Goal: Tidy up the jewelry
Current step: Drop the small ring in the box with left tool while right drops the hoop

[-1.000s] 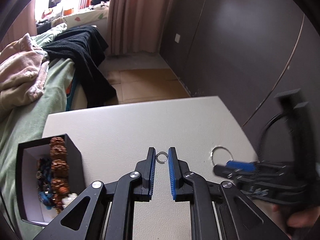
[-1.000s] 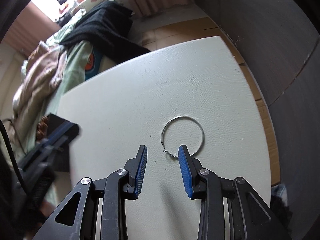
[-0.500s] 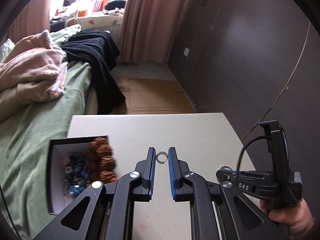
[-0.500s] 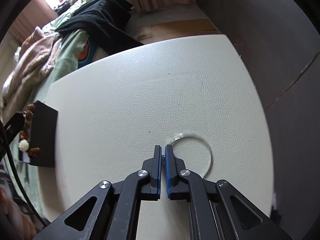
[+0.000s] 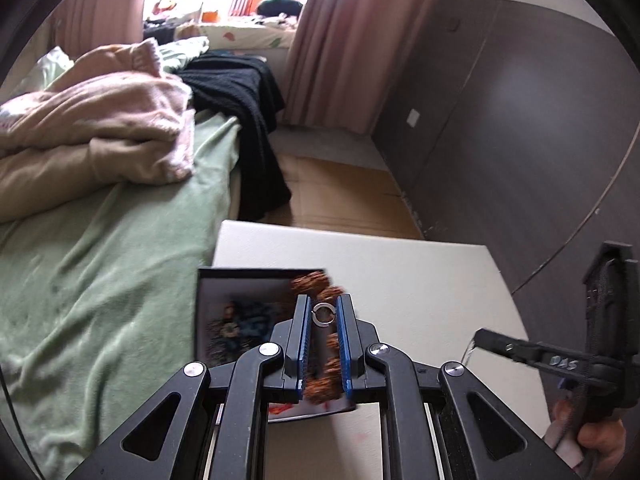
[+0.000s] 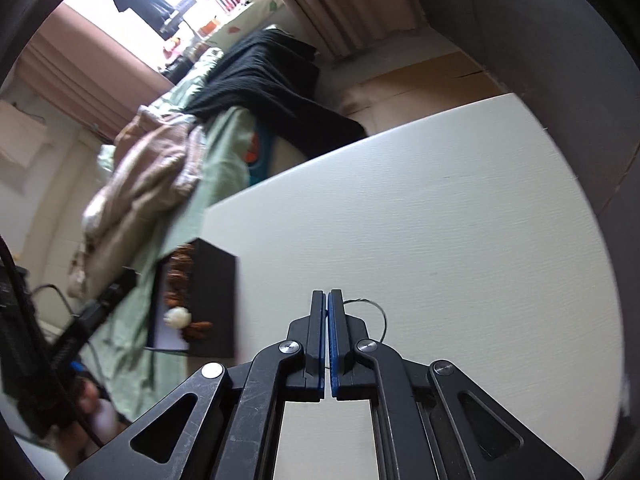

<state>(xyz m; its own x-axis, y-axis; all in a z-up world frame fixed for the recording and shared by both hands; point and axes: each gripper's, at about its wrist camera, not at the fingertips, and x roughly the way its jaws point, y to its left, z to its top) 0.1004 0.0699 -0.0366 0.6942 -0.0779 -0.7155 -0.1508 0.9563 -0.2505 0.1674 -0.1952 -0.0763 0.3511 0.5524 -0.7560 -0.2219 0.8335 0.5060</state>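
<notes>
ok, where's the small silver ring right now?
In the left wrist view the small silver ring is pinched between the left gripper pads, held over the right side of the open black jewelry box above its brown beads.

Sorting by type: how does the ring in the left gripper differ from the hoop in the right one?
The small ring is a thick band spanning the left gripper's gap; the wire hoop is thin and wider, pinched at one edge by the right gripper. Both are silvery and gripped.
</notes>
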